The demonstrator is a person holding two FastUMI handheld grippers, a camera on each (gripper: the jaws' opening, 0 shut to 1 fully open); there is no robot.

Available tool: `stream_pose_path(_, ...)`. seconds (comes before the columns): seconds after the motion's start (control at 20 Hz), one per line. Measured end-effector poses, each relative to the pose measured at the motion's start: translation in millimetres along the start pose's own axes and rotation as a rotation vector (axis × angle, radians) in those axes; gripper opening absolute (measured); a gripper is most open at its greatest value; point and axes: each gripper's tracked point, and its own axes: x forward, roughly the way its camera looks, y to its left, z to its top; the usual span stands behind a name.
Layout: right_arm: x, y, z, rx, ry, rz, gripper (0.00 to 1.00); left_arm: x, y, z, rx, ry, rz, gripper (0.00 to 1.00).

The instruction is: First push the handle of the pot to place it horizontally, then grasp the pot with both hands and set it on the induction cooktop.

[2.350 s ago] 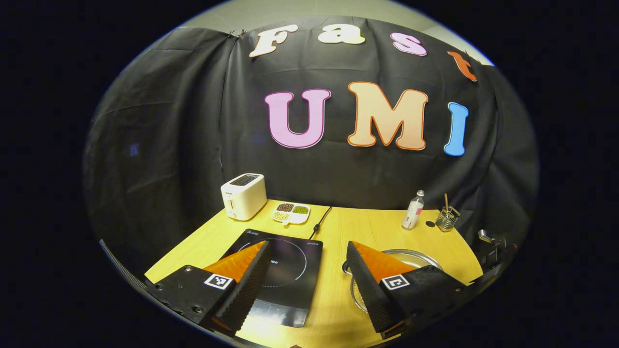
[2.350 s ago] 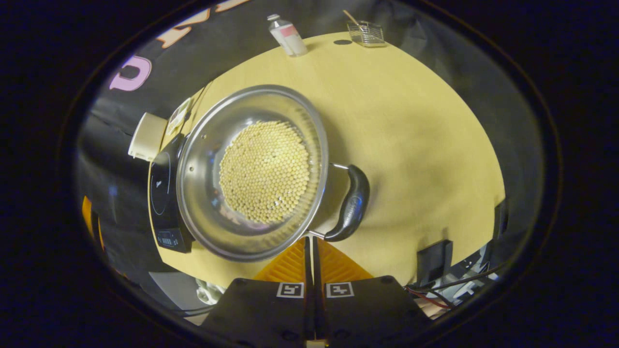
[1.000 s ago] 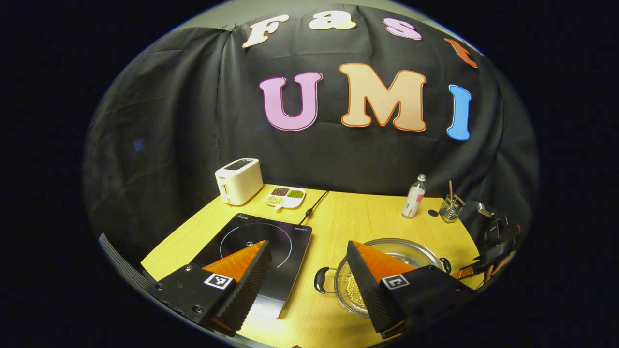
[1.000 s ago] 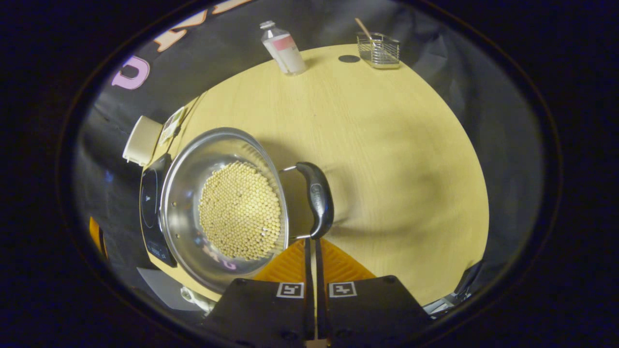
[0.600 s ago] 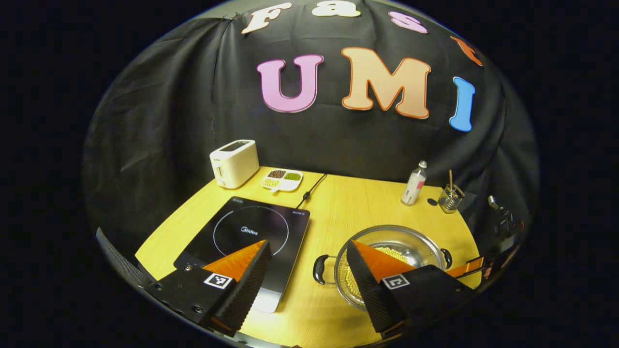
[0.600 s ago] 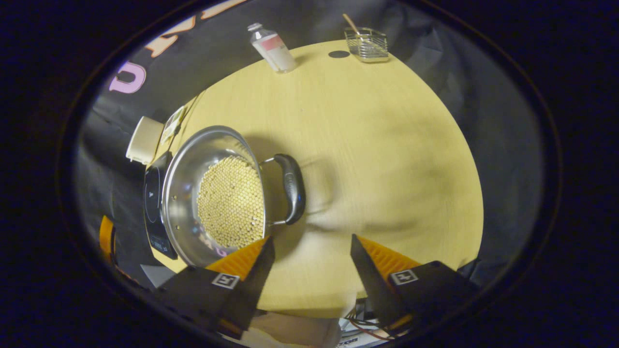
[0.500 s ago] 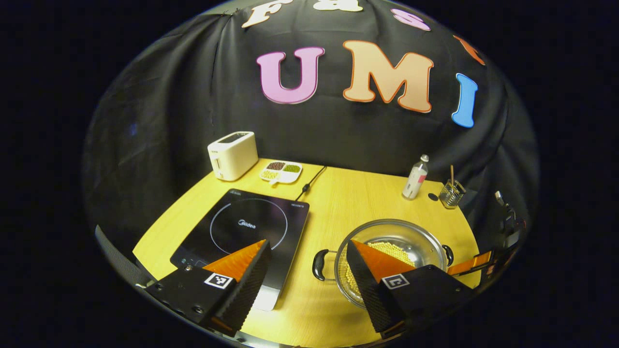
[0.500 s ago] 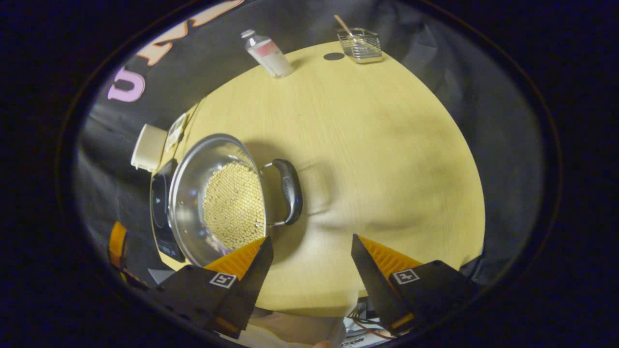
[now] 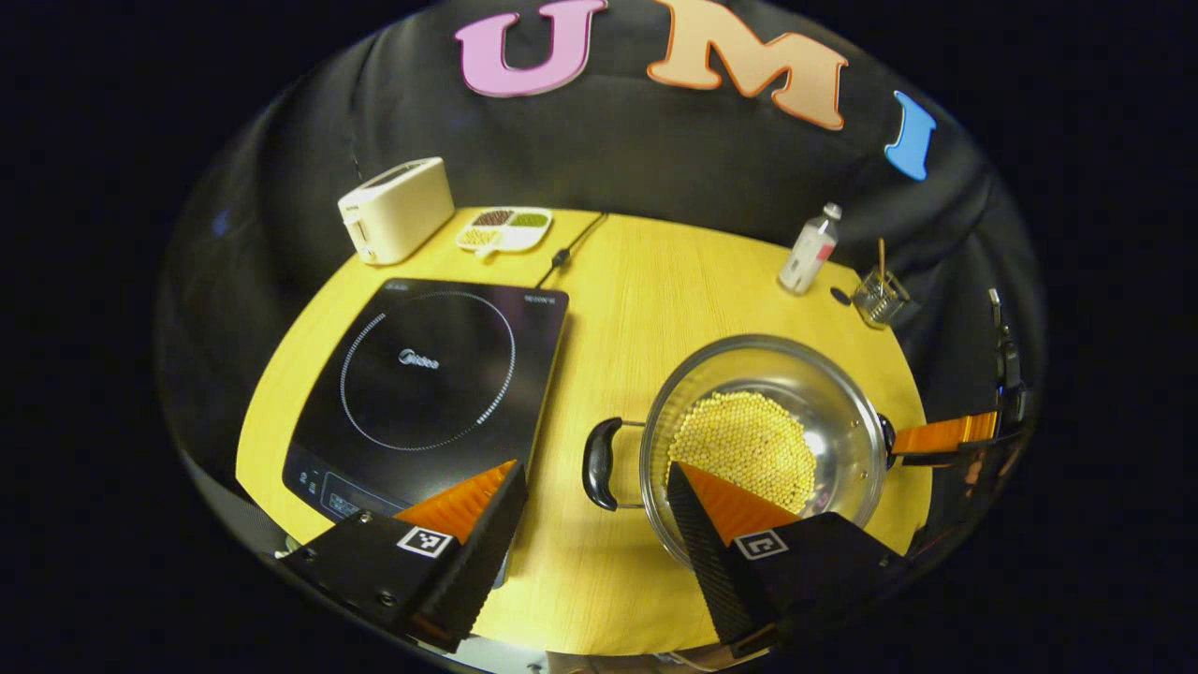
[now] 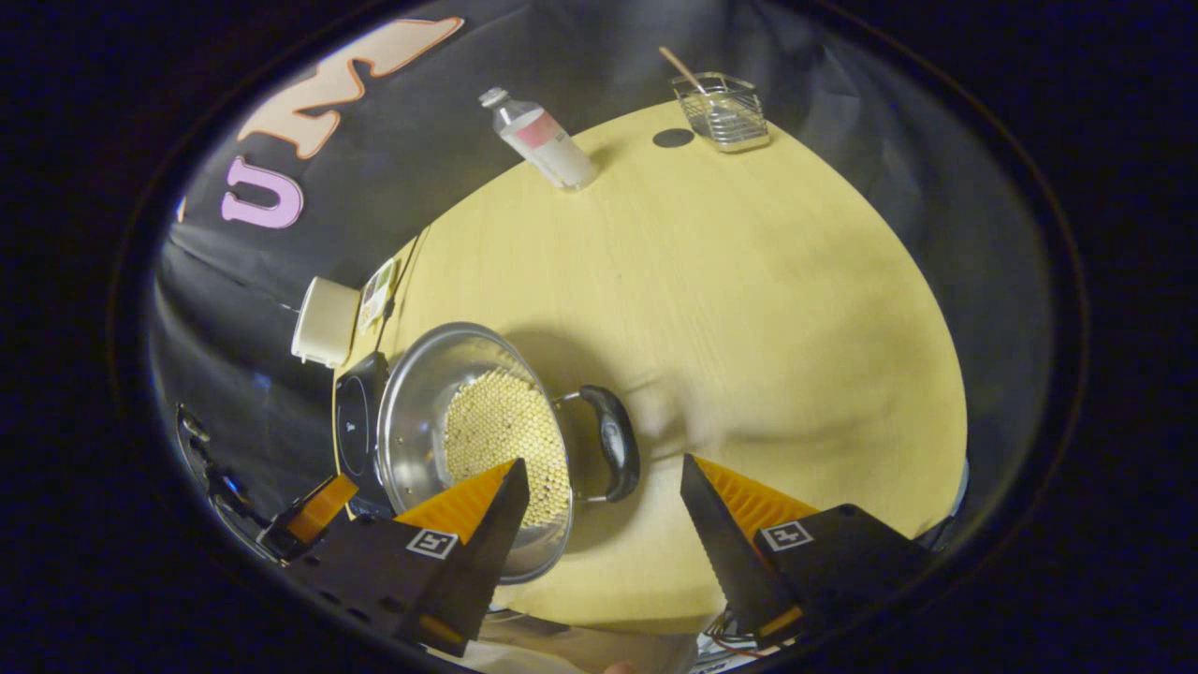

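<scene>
A steel pot (image 9: 836,393) with pale yellow beads inside stands on the yellow table (image 9: 646,290), right of the black induction cooktop (image 9: 426,374). Its two black handles (image 9: 596,463) point left and right in the left gripper view. My left gripper (image 9: 594,468) hovers open above the left handle, touching nothing. The right gripper's finger (image 9: 945,435) reaches toward the pot's right handle. In the right gripper view my right gripper (image 10: 604,461) stands open just short of the near handle (image 10: 613,440) of the pot (image 10: 416,412), with the cooktop (image 10: 354,426) behind it.
A white toaster (image 9: 393,208), a divided dish (image 9: 504,227) and the cooktop's cord (image 9: 566,251) sit at the back left. A bottle (image 9: 810,248) and a wire holder (image 9: 880,298) stand at the back right. The table's front edge lies under both grippers.
My right gripper, shut against the handle while it turned the pot, has opened and drawn back a little. My left gripper has risen and tipped down over the table.
</scene>
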Motion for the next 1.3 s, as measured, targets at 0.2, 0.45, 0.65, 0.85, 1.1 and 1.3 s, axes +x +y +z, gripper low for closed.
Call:
stream_pose_path(0.2, 20, -4, -2, -0.031, 0.026, -0.018, 0.94, 31, 0, -13, -0.052, 0.125, -0.030, 0.93)
stream_pose_path(0.45, 41, -9, -5, -0.040, 0.080, -0.008, 1.00, 56, -7, -17, -0.079, 0.187, -0.086, 0.93)
stream_pose_path(0.65, 54, -6, -7, -0.034, 0.117, 0.025, 0.98, 67, -14, -27, -0.089, 0.256, -0.124, 0.92)
stream_pose_path(0.85, 66, -1, -11, -0.055, 0.154, 0.062, 0.88, 78, -20, -28, -0.088, 0.293, -0.161, 0.90)
stream_pose_path(1.1, 73, 13, -12, -0.034, 0.188, 0.115, 0.58, 88, -13, -32, -0.085, 0.344, -0.147, 0.67)
stream_pose_path(1.3, 74, 14, -9, -0.019, 0.183, 0.116, 0.50, 82, -14, -36, -0.152, 0.365, -0.175, 0.60)
